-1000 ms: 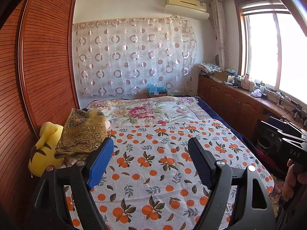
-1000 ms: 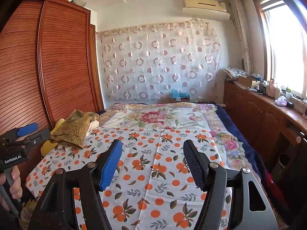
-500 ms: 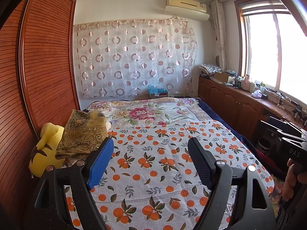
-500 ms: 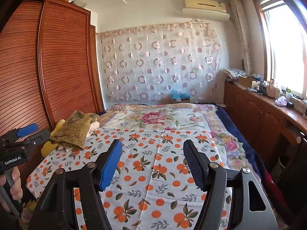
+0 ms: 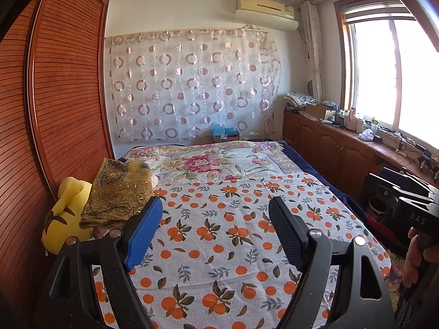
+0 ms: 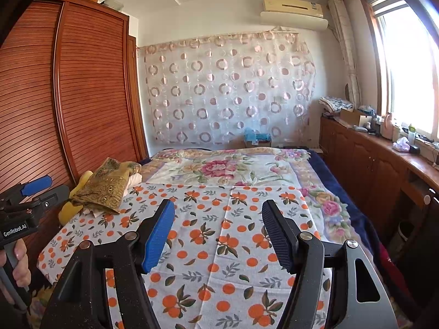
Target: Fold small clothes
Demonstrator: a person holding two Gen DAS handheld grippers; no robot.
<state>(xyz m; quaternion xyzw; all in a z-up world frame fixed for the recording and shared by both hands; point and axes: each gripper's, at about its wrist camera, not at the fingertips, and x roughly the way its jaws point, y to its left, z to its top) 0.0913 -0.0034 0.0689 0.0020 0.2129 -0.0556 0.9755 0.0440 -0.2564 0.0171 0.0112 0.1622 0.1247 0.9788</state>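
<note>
Bed point(image 5: 315, 170) fills both wrist views, running away ahead of the fingers. An orange-print sheet point(image 5: 219, 233) covers its near half, directly under and past both pairs of fingers; a floral quilt point(image 5: 208, 161) lies beyond it toward the far wall.

Louvered wooden wardrobe point(image 5: 63, 104) stands left of the fingers. A circle-pattern curtain point(image 5: 192, 87) hangs straight ahead on the far wall. A wooden counter point(image 5: 343, 148) under the window runs along the right.

Task item: a gold patterned folded cloth point(image 5: 118, 189) sits on the sheet's left edge, ahead and left of both grippers. In the left wrist view it lies just past the blue finger's tip, not touching it. In the right wrist view point(image 6: 107, 189) it is well left of the blue finger. There seem to be paler layers stacked under it, but that part is small and I can't confirm what they are. A yellow plush toy point(image 5: 65, 219) is wedged between the cloth and the wardrobe.

Left gripper point(image 5: 214, 233): fingers spread, only sheet visible in the gap, held above it. Right gripper point(image 6: 218, 233): fingers spread, gap empty, also above the sheet and apart from the cloth.

Each view catches the other gripper at its edge: the left gripper at far left of the right view, handle in the person's hand point(image 6: 16, 268).
</note>
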